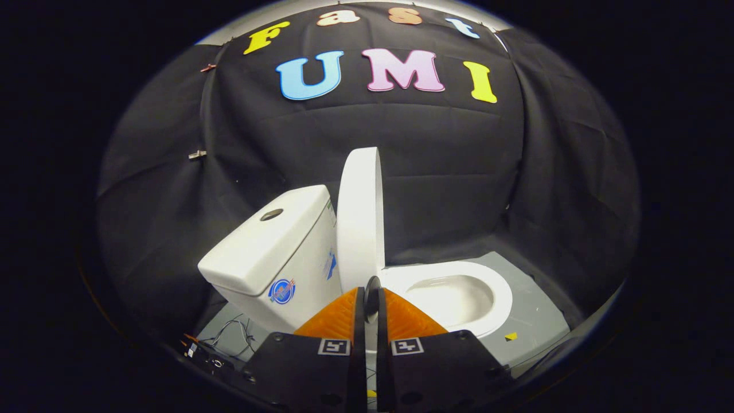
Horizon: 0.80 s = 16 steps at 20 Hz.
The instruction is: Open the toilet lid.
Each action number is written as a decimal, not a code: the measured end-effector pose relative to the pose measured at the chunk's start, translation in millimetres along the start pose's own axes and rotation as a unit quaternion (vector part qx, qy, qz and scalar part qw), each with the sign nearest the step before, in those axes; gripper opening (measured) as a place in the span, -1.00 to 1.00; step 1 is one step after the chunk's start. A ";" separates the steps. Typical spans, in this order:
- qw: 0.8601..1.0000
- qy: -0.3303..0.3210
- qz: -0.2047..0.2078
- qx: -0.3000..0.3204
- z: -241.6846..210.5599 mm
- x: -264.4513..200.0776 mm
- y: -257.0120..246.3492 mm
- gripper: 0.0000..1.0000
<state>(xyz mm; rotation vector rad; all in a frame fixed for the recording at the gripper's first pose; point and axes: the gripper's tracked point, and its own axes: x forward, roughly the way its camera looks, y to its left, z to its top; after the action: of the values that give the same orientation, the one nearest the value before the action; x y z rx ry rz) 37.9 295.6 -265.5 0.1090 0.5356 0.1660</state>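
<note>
Already upright against the cistern [275, 241], the toilet lid [360, 212] looks rigid, smooth, slippery plastic on a hinge, best taken by its thin rim, while the fingers [344, 318] stand nearly pressed together, pinching nothing.

The toilet lid [360, 212] is plain glossy white, as are the seat [493, 287], the bowl [453, 298] and the tank [269, 246]. A dull grey round button [271, 214] sits on the tank's top. On the tank's side, at about ten o'clock from the claw [371, 301], is a round blue sticker [282, 291] (with touches of red and white). The floor [539, 321] is flat pale grey, with a small yellow mark [510, 336] at three o'clock from the claw. The wall cloth [447, 166] is black.
</note>
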 end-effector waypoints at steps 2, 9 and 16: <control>1.000 -0.002 0.004 -0.010 -1.3 1.6 12.1 -0.77; 0.999 -0.005 0.021 -0.045 -8.3 5.1 53.2 -0.77; 0.997 -0.006 0.027 -0.068 -13.8 7.9 76.0 -0.77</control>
<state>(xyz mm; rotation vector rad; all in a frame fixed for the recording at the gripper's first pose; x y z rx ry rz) 27.7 372.4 -270.1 -0.0074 0.5092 0.2530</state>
